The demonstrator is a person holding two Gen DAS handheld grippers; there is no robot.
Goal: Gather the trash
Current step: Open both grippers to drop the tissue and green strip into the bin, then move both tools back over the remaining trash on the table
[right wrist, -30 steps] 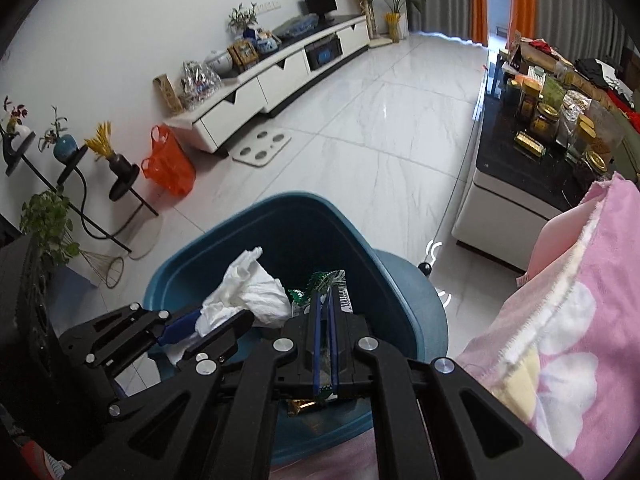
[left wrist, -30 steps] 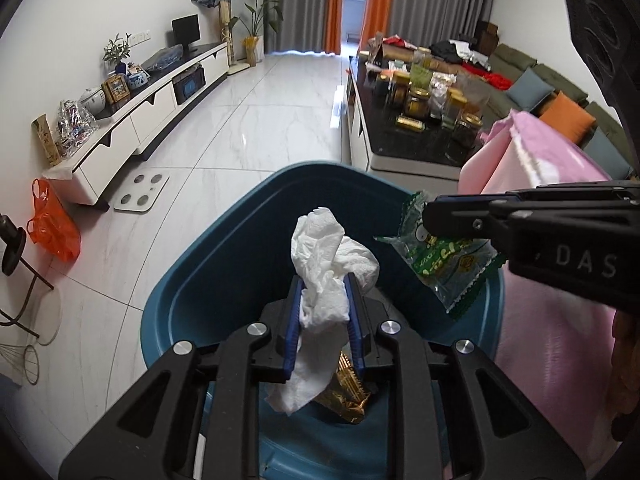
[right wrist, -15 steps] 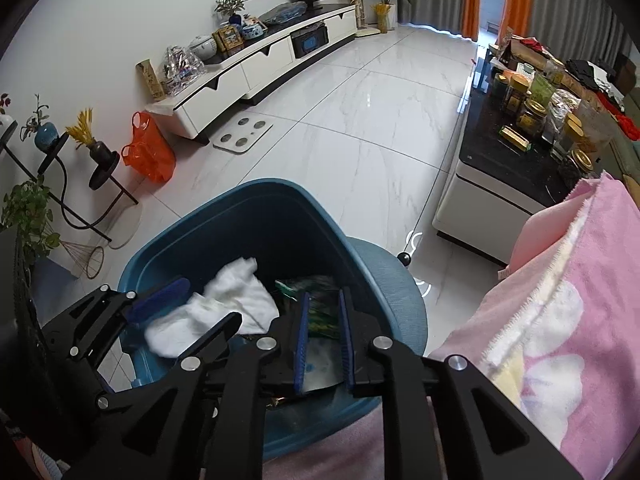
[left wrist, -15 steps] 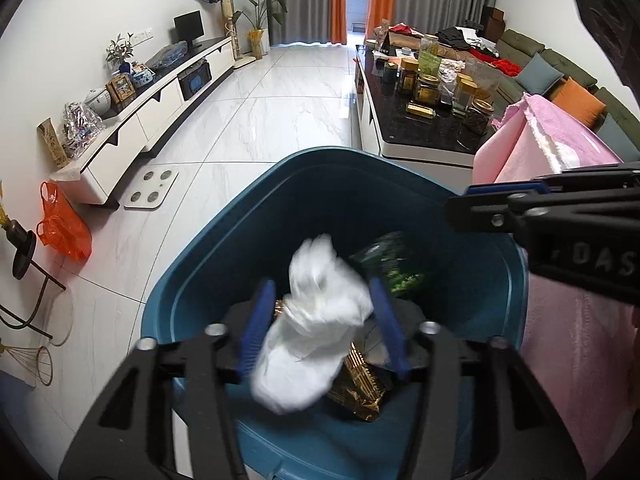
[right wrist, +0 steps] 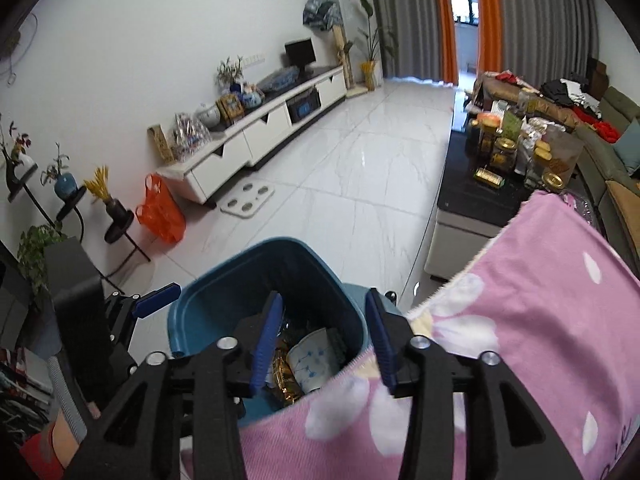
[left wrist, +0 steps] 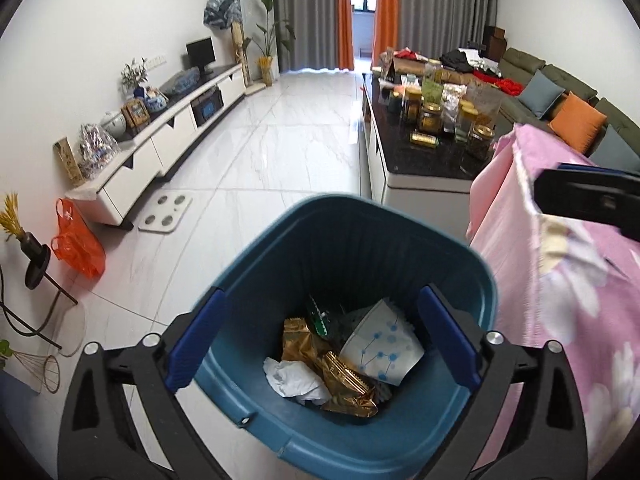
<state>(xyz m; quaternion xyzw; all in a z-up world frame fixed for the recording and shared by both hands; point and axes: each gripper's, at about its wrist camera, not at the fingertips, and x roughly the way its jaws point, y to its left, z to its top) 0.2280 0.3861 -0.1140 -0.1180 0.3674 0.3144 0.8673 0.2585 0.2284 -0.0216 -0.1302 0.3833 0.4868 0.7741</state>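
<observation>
A blue trash bin (left wrist: 280, 240) stands on the floor beside the pink cloth. In it lie a crumpled white tissue (left wrist: 294, 378), a gold wrapper (left wrist: 340, 376), a white paper cup with blue dots (left wrist: 382, 346) and a green packet (left wrist: 318, 316). My left gripper (left wrist: 322, 336) is open and empty above the bin's mouth. My right gripper (right wrist: 322, 338) is open and empty over the bin (right wrist: 224, 292) and the cloth edge; it also shows in the left wrist view (left wrist: 588, 196). The cup (right wrist: 316, 360) shows between its fingers.
A pink flowered cloth (right wrist: 520, 320) covers the surface at right. A dark coffee table with jars (left wrist: 432, 148) stands behind. A white TV cabinet (left wrist: 160, 144), an orange bag (left wrist: 78, 246) and a floor scale (left wrist: 166, 218) lie at left. Plant stands (right wrist: 116, 216) are near the wall.
Both grippers opened and let go: the white tissue and the green packet dropped into the bin. Both grippers pulled back and up; the right one moved away to the right.
</observation>
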